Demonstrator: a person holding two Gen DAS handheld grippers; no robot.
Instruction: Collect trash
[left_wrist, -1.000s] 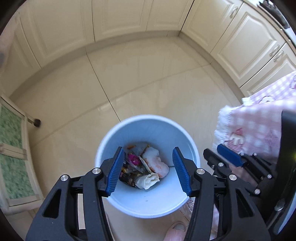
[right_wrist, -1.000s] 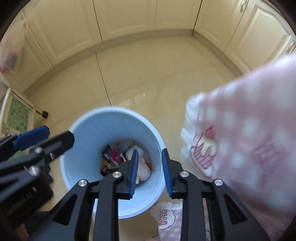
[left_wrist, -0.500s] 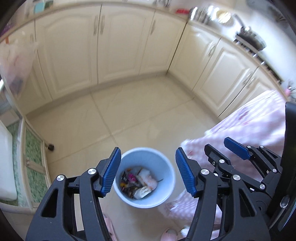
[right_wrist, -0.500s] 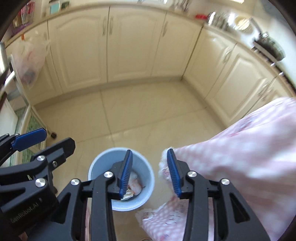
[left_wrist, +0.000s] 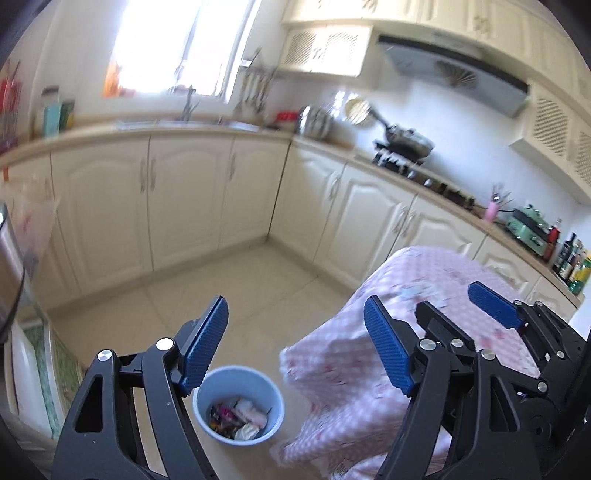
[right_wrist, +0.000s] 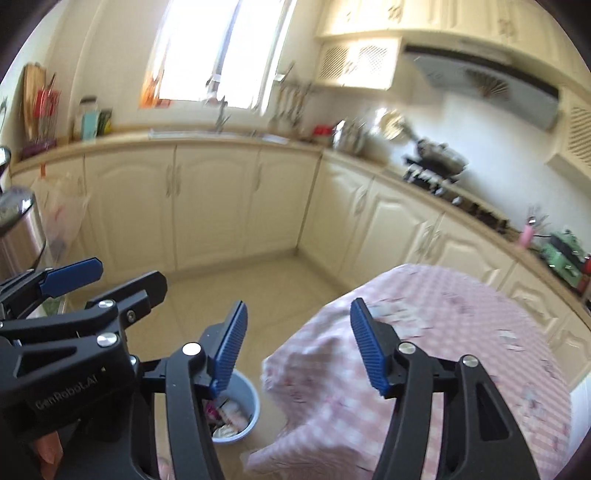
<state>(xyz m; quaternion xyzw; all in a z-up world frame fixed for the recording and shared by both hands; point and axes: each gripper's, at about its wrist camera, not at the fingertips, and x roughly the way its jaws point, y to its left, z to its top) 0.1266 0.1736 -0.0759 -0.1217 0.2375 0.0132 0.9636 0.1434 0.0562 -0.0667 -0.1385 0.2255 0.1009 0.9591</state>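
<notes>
A light blue trash bin (left_wrist: 239, 384) stands on the tiled floor far below, holding wrappers and crumpled tissue (left_wrist: 236, 415). In the right wrist view the same bin (right_wrist: 246, 395) shows partly behind a finger. My left gripper (left_wrist: 295, 343) is high above the floor, its jaws opening, with nothing between them. My right gripper (right_wrist: 295, 345) is beside it at the same height, jaws also opening and empty. The right gripper (left_wrist: 495, 306) appears at the right of the left wrist view, and the left gripper (right_wrist: 70, 275) at the left of the right wrist view.
A table under a pink checked cloth (left_wrist: 406, 350) stands right of the bin. Cream cabinets (left_wrist: 184, 206) line the back and right walls under a countertop with a stove and pan (left_wrist: 406, 142). A steel bin (right_wrist: 18, 236) and a hanging plastic bag (right_wrist: 66, 221) are at the left.
Both grippers have risen far above the bin and tilted up, so the counters and window came into view. Both pairs of jaws have spread wider; the bin looks much smaller.
</notes>
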